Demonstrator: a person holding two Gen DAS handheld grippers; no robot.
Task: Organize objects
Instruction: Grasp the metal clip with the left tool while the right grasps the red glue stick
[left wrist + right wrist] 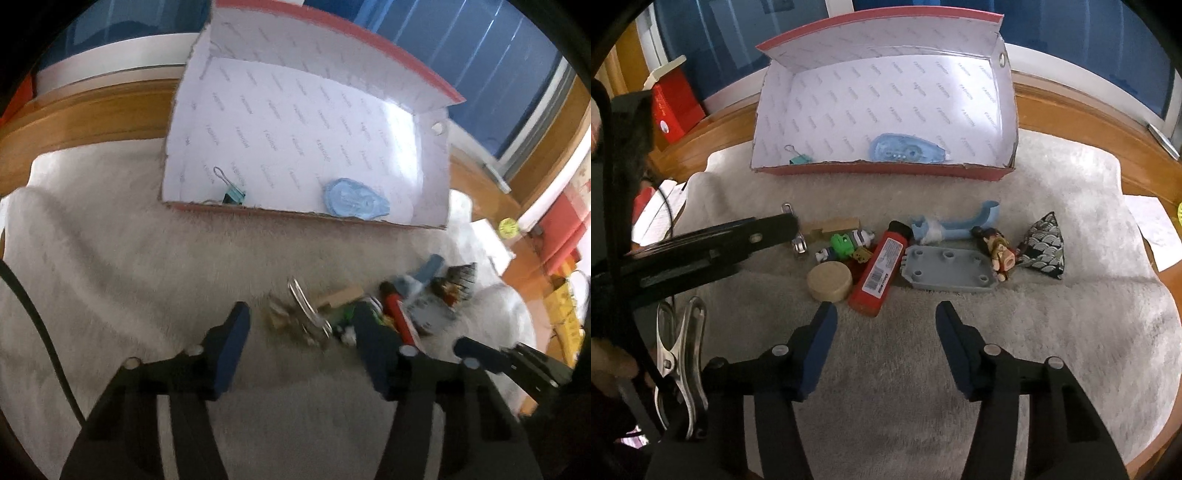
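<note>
- The left gripper (301, 332) stands part-open over the left end of the pile; a metal clip (308, 310) lies between its jaws, but the blur hides whether the pads touch it.
- The right gripper (886, 314) is also part-open and empty, just short of the lighter (879, 269) and the wooden disc (830, 282).
- In the box (879, 168), left to right: a green binder clip (799, 158) and a blue tape dispenser (908, 149). So 2 things look sorted.
- Left on the towel (1071, 314), left to right: metal clip, wood block (833, 225), small toys (846, 245), disc, lighter, blue handle (956, 225), grey plate (951, 273), figurine (995, 249), patterned pouch (1043, 245).
- Most of the job seems to remain: about 9 pieces outside.
- A large steel clamp (681, 354) lies apart at the near left.
</note>
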